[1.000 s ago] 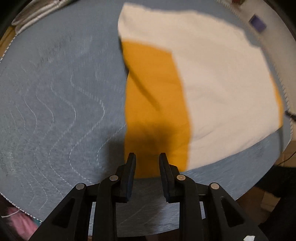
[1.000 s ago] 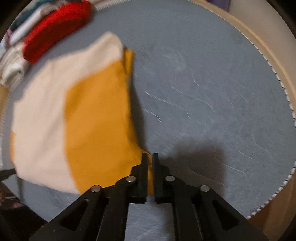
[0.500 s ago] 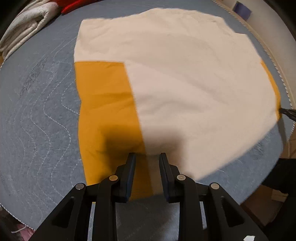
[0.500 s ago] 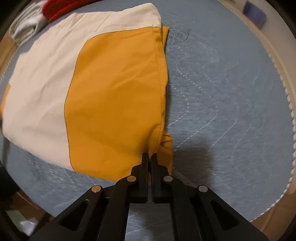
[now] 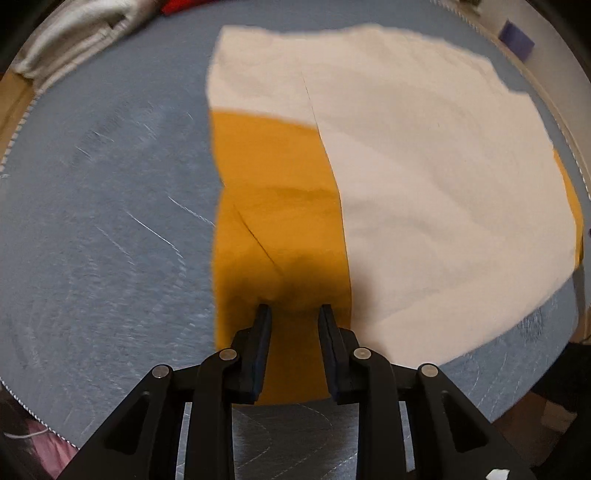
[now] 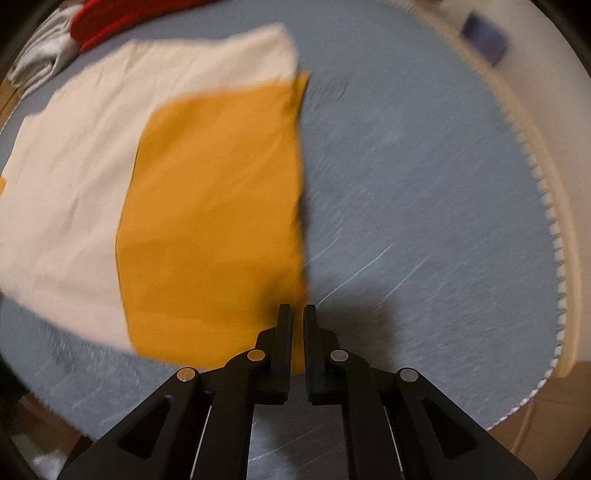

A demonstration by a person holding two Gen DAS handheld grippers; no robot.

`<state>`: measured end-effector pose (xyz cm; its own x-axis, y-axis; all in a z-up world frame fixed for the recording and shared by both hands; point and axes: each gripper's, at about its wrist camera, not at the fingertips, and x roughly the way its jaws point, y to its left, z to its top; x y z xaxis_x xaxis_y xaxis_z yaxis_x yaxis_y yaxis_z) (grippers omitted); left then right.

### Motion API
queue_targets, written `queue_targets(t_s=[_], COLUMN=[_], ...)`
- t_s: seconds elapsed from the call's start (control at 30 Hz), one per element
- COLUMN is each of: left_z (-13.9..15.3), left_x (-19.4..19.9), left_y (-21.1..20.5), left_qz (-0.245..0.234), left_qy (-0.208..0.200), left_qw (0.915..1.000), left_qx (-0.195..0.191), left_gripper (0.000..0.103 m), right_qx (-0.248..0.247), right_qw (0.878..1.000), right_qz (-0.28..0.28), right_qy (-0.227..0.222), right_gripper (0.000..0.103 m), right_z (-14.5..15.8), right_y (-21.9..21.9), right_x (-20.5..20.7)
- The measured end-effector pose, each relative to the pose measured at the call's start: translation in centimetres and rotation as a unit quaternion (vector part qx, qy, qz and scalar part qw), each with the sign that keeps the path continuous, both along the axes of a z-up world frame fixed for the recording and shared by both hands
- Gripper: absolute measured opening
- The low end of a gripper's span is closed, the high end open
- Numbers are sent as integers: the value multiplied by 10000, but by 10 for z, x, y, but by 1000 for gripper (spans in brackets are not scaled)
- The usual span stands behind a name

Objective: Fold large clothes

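Note:
A cream and mustard-yellow garment lies folded flat on a round blue-grey quilted mat. In the left wrist view my left gripper is open, its fingers over the yellow panel's near end, holding nothing. In the right wrist view the garment lies to the left, its yellow panel nearest. My right gripper stands at the panel's near right corner with a narrow gap between its jaws; yellow cloth shows in the gap, and whether it is gripped is unclear.
Folded grey-white clothes and a red garment lie at the mat's far left. A purple object sits beyond the mat's stitched edge on a pale surface. The mat is bare right of the garment.
The right gripper's jaws have parted slightly from fully shut on the yellow corner. The left gripper has shifted left over the yellow panel. Both views are motion-blurred.

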<state>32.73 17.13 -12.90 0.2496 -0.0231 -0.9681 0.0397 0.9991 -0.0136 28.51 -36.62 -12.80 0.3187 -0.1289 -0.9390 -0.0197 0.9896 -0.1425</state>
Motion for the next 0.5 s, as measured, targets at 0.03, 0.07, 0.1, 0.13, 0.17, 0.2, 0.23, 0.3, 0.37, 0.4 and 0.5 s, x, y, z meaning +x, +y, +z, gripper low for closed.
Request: queue_targets(t_s=[0.03,0.07,0.1,0.13,0.17,0.2,0.23,0.3,0.37,0.4,0.5], left_z=[11,23,37,46,57,67,72,85,94,97,96], left_x=[-6,-11,-17,-22,-30,-39,-38,-60,-80,-88,-103], left_y=[4,3,2,1,-4,-11,-23,-44,-56,-57,-60], left_qz=[13,22,41,58,80,80,53,-20,37,105,300], left_qy=[-184,-400,-599,-703,-813,-930,-1016,-1233,-1395,-1466,-1583], left_qw=[9998,9992,9982,9975,9965,9955,9948,9923,9902,9891,9864], left_qx=[15,5,-46,-108,-173,-151,-82,118,20,-89,-308], left_gripper=[24,24,24,24,24,24,24,24,24,24,24], right_qx=[-100,-236,-313,-306,-254,-182,-145,43,341,492,844], right_qw=[9997,9981,9959,9924,9900,9865,9842,9773,9712,9687,9625], right_qz=[-37,-82,-117,-133,-109,-65,-42,-12,42,81,183], right_qy=[-206,-560,-845,-1188,-1383,-1625,-1764,-2119,-2358,-2432,-2571], right_gripper=[11,11,12,13,13,13,14,15,16,18,26], right_z=[10,26,42,61,72,88,97,121,139,146,146], right_y=[0,2,5,9,16,23,31,48,67,79,103], right_x=[-3,-7,-12,-18,-20,-26,-31,-52,-75,-83,-97])
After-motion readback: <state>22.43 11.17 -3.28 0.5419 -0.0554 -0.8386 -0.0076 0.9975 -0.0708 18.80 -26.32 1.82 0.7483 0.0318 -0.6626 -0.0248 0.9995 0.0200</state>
